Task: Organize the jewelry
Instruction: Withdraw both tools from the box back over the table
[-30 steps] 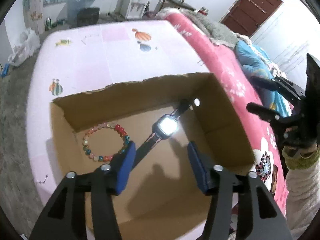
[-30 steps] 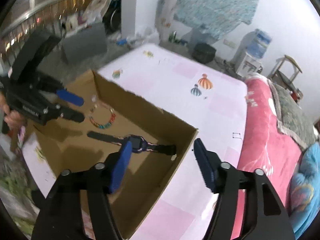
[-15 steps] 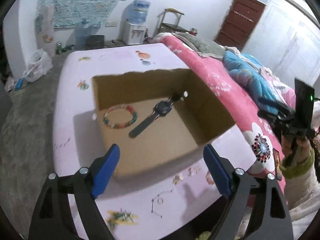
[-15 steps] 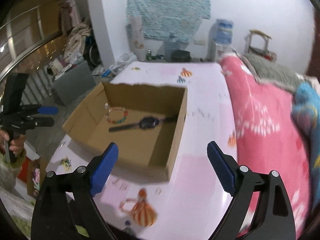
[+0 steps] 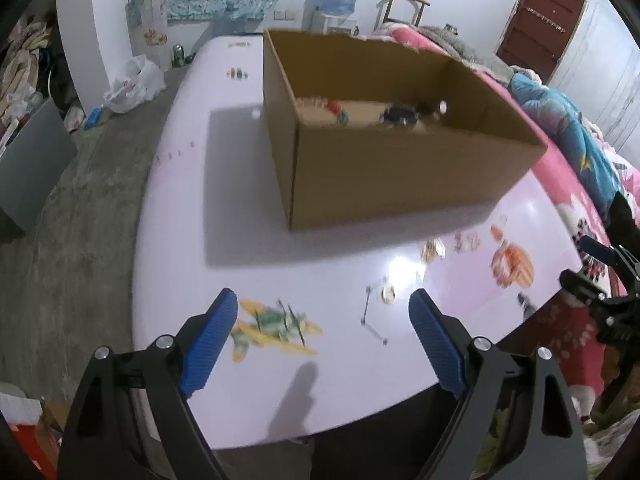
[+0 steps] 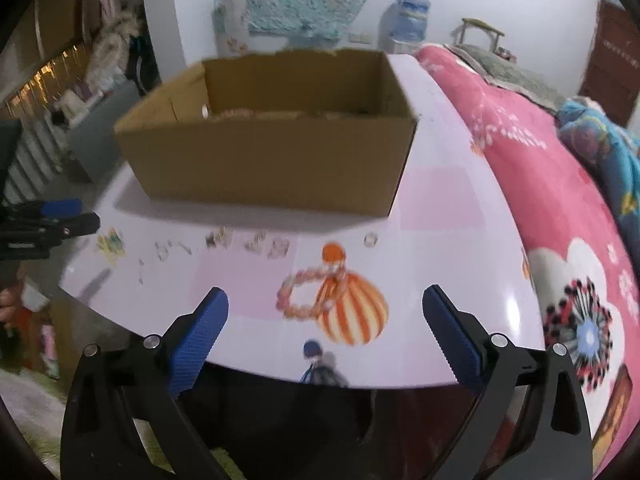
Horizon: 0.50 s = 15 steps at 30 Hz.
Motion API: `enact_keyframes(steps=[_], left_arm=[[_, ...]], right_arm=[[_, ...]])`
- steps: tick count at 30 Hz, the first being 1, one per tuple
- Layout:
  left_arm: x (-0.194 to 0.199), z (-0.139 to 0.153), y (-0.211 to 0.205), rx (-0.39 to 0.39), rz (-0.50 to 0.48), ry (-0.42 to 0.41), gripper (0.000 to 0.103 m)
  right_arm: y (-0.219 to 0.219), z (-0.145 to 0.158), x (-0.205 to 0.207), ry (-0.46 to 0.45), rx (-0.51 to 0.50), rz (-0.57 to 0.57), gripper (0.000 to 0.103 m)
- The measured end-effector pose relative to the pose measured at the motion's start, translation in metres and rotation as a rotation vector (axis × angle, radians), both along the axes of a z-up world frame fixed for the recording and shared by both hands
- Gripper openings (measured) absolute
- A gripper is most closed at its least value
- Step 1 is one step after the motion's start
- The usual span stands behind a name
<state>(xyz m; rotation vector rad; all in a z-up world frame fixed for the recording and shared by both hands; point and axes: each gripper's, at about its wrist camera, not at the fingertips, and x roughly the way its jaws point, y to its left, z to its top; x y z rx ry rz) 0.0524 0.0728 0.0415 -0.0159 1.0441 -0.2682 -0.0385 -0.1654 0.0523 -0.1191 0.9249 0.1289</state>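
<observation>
The pink bead bracelet (image 6: 310, 292) lay on the counter (image 6: 448, 196) straight ahead of the right tool (image 6: 325, 316), nearer than the left; its empty jaws were opening.

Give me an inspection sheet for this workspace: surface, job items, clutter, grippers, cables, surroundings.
Surface: glossy pink table with cartoon prints.
Job's things: open brown cardboard box holding a beaded bracelet and a dark watch; pink beaded bracelet and small pale trinkets loose on the table.
Clutter: nothing seen.
Grippers: left gripper open and empty; right gripper opening, nothing between its jaws.
Cables: nothing seen.
Surroundings: pink floral bedding, water dispenser, brown door.
</observation>
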Motion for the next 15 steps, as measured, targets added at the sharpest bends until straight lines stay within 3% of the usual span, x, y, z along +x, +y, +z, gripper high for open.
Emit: enact_keyframes(steps=[3,6,15], left_arm=[[-0.008,-0.014,-0.006,-0.004,-0.018,0.017,0.085],[-0.014,-0.026,-0.014,0.004,-0.025,0.017,0.085],[-0.007,-0.041,-0.044,0.061,-0.077,-0.005,0.086]], right_arm=[[0.017,-0.016,-0.012,0.031,0.006,0.036,0.095],[0.023,-0.026,-0.019,0.055,0.016,-0.001,0.095],[0.010,-0.026,-0.029,0.053,0.116,-0.073,0.095]])
